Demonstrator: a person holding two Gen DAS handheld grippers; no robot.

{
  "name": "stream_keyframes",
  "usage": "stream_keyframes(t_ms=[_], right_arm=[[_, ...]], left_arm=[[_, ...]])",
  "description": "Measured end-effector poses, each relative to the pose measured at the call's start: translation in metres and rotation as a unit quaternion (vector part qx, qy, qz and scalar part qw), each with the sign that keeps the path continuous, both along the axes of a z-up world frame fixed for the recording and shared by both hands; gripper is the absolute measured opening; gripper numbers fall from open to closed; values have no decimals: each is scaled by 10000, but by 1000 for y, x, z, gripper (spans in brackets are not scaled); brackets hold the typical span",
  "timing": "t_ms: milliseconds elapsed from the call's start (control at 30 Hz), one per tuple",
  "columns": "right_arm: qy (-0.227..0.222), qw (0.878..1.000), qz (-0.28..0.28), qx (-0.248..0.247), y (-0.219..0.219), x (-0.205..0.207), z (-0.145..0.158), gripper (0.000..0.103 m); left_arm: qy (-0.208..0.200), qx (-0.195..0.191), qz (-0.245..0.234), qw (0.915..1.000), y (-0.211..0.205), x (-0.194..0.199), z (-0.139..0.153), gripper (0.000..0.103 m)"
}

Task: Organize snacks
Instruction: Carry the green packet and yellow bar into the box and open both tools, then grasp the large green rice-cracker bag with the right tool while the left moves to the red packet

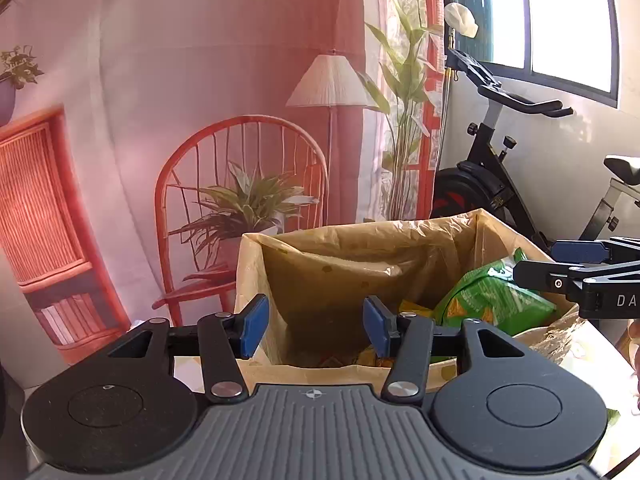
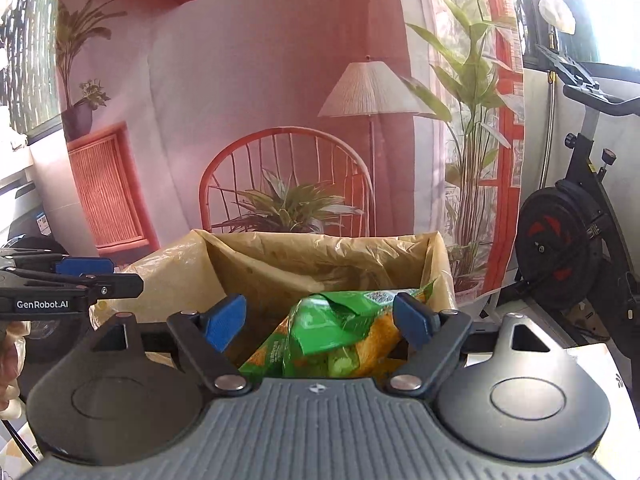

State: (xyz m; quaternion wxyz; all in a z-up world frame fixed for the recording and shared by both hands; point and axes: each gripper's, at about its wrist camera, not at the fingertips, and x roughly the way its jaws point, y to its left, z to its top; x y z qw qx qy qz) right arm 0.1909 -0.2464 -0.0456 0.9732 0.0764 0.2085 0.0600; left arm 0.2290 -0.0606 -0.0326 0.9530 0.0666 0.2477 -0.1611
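Snacks sit inside a box lined with a crinkled tan plastic bag [image 2: 320,256]: a green chip bag [image 2: 340,320] with orange patches lies tilted in the right part of the lining, its top edge leaning toward the far right wall, and the same green chip bag [image 1: 492,296] shows at the right of the left wrist view, with a bit of yellow packaging [image 1: 416,306] beside it lower in the box. The right gripper [image 2: 320,320] hangs just over the near rim, its jaws spread wide and released; the blue pads [image 2: 224,320] flank the green bag on either side without pressing on it, so nothing is grasped. The left gripper [image 1: 316,326] points into the emptier left part of the lining, its jaws parted and holding nothing, with only the tan plastic seen between the blue pads [image 1: 254,326]. Each gripper shows in the other's view: the right one comes in from the right edge above the green bag, the left one from the left edge beside the box rim. Behind the box hangs a printed backdrop [image 1: 240,100] of a red chair, a floor lamp and plants. An exercise bike [image 2: 572,240] stands to the right near a bright window [image 1: 560,20].
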Motion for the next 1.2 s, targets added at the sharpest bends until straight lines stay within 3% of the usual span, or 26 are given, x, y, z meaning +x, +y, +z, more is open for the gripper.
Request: stream_keyframes(t_ms=[267,567,733,1000,1200], right_arm=[[-241,9996,60,129,-6,-35,12,86],[-122,9990,425,-73,-5,-78,-14,86],[175,9996,235,-18,-21,-87,-39,92],[994,9942,-264,-316,-43,-79,-89,94],[1480,9883,-296,-205,-41,-66,-125,94]], left_arm=[[-131,-30,-56,9999,15,-40,8,55],[180,-195,76,9996,38,-75,-20,55],[282,-362,289,9985,47,-84,-36,55],[511,-360,273,9977,38,-81,-58,55],[714,-393,261,9963,30,-81,-75,55]])
